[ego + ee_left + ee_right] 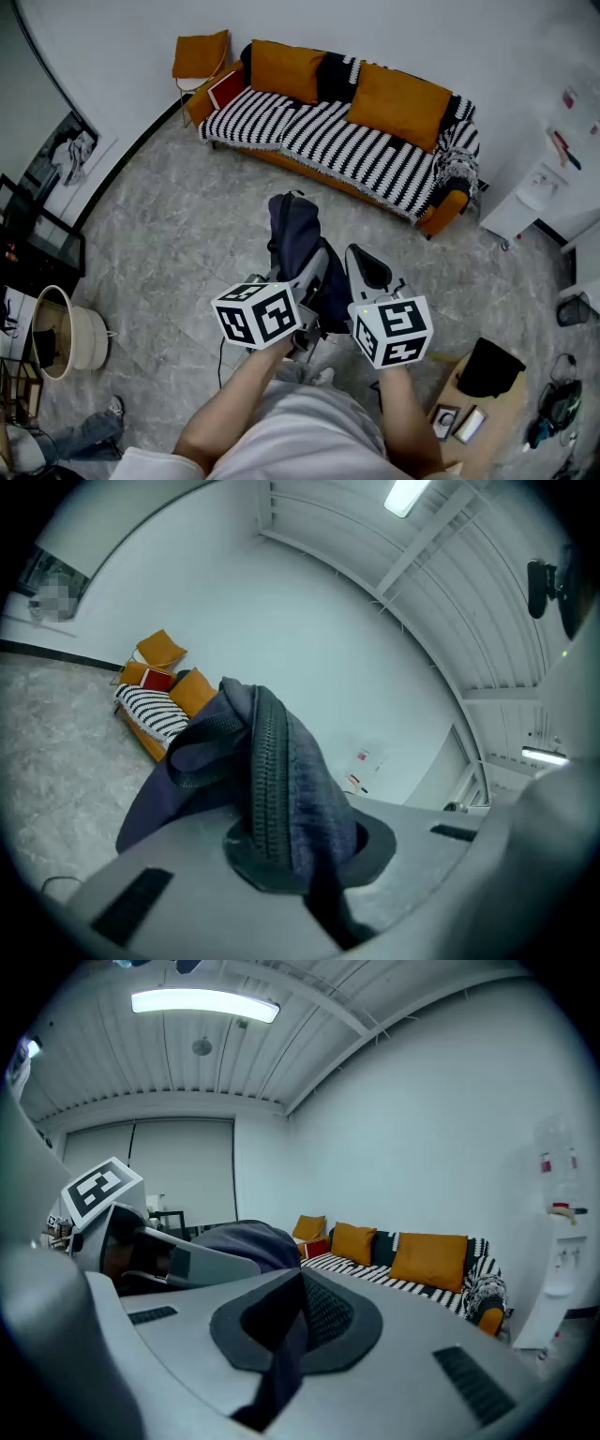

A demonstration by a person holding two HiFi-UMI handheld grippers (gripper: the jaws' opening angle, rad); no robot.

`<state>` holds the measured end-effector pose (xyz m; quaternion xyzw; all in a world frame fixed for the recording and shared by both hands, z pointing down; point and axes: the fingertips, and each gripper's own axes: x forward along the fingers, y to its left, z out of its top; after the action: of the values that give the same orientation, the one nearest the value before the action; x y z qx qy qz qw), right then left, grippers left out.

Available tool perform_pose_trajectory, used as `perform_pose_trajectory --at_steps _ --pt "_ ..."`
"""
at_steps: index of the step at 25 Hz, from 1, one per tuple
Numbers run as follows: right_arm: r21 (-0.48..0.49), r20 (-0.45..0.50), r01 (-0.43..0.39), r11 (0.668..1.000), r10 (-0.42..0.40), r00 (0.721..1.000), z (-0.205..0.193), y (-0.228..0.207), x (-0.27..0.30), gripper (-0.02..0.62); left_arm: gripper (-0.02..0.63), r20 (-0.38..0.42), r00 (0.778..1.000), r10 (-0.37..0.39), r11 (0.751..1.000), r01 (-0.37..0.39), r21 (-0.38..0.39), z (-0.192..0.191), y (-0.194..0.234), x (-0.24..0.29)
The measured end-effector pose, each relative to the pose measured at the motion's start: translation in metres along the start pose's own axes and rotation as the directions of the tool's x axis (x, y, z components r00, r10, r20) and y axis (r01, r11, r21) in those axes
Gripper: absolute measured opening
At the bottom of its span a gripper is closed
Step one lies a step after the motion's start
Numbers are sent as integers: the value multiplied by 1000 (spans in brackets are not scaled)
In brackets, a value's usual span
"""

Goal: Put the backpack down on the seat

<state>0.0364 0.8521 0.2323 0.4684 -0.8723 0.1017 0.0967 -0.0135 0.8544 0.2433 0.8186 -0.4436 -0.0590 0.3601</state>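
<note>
A dark navy backpack (294, 240) hangs above the grey floor between my two grippers, in front of me. My left gripper (313, 274) is shut on its upper edge; in the left gripper view the zipper and fabric (267, 780) are pinched between the pads, with a webbing loop (202, 738) above. My right gripper (364, 270) is shut on a black strap (286, 1335) of the backpack, which shows beyond it (246, 1241). The seat, a sofa (309, 131) with a black-and-white striped cover and orange cushions (398, 103), stands against the far wall, well apart from the backpack.
An orange chair (200, 58) and a red book (225, 89) sit at the sofa's left end. A white cabinet (534, 202) stands at the right, a wooden side table (478, 408) near my right, a round basket (61, 333) and a black rack (33, 248) at the left.
</note>
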Motion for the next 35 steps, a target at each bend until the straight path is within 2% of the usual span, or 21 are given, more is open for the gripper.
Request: perform_pose_trajectory --at_steps 9,15,25,35 --pt "25 -1 -6 1000 6 1000 -2 -9 4 2 9 10 1000 20 1000 -20 -1 6 9 10" --pt "26 -17 -1 1000 2 1000 -5 -17 26 2 9 -3 1000 11 999 -11 -31 12 26 28" --pt "20 -50 0 1000 1 999 2 -43 106 2 9 -20 1000 3 999 -4 -52 46 77 79" --pt "14 -68 13 1000 -12 998 35 -62 207 2 9 -51 999 -11 999 9 -46 112 136 132"
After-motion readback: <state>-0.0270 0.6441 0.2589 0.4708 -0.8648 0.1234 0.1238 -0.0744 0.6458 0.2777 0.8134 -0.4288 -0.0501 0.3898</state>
